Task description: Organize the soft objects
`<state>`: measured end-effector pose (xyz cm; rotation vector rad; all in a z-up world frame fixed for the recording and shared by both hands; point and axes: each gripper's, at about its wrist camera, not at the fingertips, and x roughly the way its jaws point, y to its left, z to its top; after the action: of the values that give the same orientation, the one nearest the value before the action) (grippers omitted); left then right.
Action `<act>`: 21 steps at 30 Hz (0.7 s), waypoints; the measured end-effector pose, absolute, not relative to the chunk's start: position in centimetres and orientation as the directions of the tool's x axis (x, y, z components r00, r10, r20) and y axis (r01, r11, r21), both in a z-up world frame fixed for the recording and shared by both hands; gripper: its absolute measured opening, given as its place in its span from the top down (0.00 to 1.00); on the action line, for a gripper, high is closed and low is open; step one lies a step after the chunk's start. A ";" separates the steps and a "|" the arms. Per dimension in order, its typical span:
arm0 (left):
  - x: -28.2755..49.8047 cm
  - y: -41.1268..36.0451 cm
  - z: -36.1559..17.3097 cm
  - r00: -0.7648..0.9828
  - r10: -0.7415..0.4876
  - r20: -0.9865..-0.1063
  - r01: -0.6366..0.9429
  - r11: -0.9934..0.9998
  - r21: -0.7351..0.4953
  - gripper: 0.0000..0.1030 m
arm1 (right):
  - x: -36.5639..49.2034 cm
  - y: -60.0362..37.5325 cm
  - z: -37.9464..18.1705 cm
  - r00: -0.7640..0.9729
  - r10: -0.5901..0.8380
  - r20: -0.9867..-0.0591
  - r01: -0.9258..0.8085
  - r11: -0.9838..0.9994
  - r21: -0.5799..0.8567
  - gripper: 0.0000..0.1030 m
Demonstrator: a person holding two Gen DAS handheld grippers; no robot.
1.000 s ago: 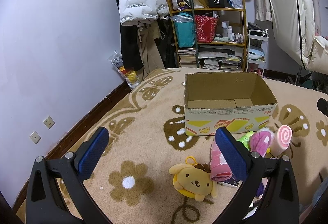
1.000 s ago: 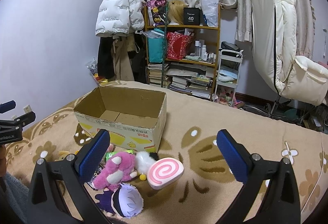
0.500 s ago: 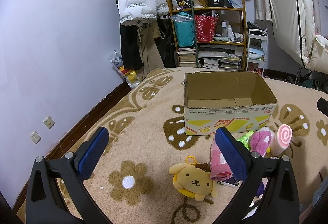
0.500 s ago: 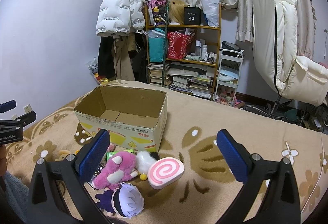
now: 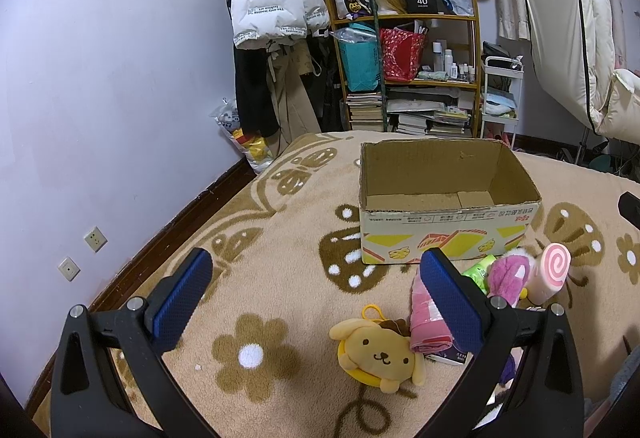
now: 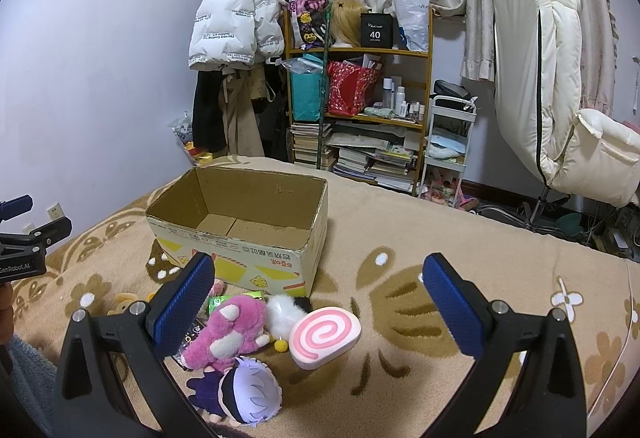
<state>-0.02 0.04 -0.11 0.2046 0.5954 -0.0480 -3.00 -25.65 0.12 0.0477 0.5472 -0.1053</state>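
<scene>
Plush toys sat heaped on the beige patterned blanket (image 6: 400, 230), just near of the open cardboard box (image 6: 240, 234), whose inside showed only bare flaps! The left gripper (image 5: 316, 298) hung over the blanket, its blue fingers (image 5: 180, 298) spread wide and holding nothing. Just beside its right finger lay the yellow dog plush (image 5: 376, 352), touching a rolled pink cloth (image 5: 428, 322). The right gripper (image 6: 320, 306) hovered with fingers wide apart too, nothing between them. Below it, the pink fluffy plush (image 6: 228, 334) pressed against the pink swirl cushion (image 6: 324, 336), with a purple-haired doll (image 6: 244, 394) nearest the camera. A green packet (image 6: 224, 300) peeked out against the box's near wall. Far back stood a cluttered shelf (image 6: 360, 97).
</scene>
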 end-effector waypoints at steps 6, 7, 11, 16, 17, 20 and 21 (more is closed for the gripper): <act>0.0 0.0 -0.1 0.828 0.015 -0.561 0.104 0.978 0.180 0.00 | -3.1 -25.6 -0.1 0.846 -0.087 -0.525 0.119 0.993 0.027 0.00; 0.0 0.0 -0.1 0.828 0.016 -0.560 0.103 0.978 0.181 0.00 | -3.1 -25.6 -0.1 0.847 -0.086 -0.525 0.120 0.992 0.030 0.00; 0.0 0.1 -0.1 0.827 0.014 -0.561 0.104 0.978 0.179 0.00 | -3.1 -25.6 -0.1 0.847 -0.087 -0.525 0.118 0.993 0.027 0.00; -0.1 0.1 -0.3 0.826 0.015 -0.563 0.105 0.978 0.179 0.00 | -3.1 -25.6 -0.1 0.845 -0.086 -0.527 0.119 0.992 0.029 0.00; -0.1 0.1 -0.3 0.826 0.015 -0.563 0.105 0.978 0.180 0.00 | -3.1 -25.6 -0.1 0.846 -0.086 -0.527 0.119 0.993 0.029 0.00; -0.1 0.1 -0.3 0.826 0.015 -0.563 0.105 0.978 0.180 0.00 | -3.1 -25.7 -0.1 0.845 -0.085 -0.527 0.118 0.993 0.029 0.00; -0.1 0.1 -0.4 0.825 0.016 -0.564 0.105 0.978 0.181 0.00 | -3.1 -25.7 -0.1 0.845 -0.085 -0.527 0.118 0.993 0.029 0.00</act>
<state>-0.07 0.10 -0.35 0.2087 0.5990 -0.0473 -3.06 -25.65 -0.14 0.0607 0.5533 -0.1072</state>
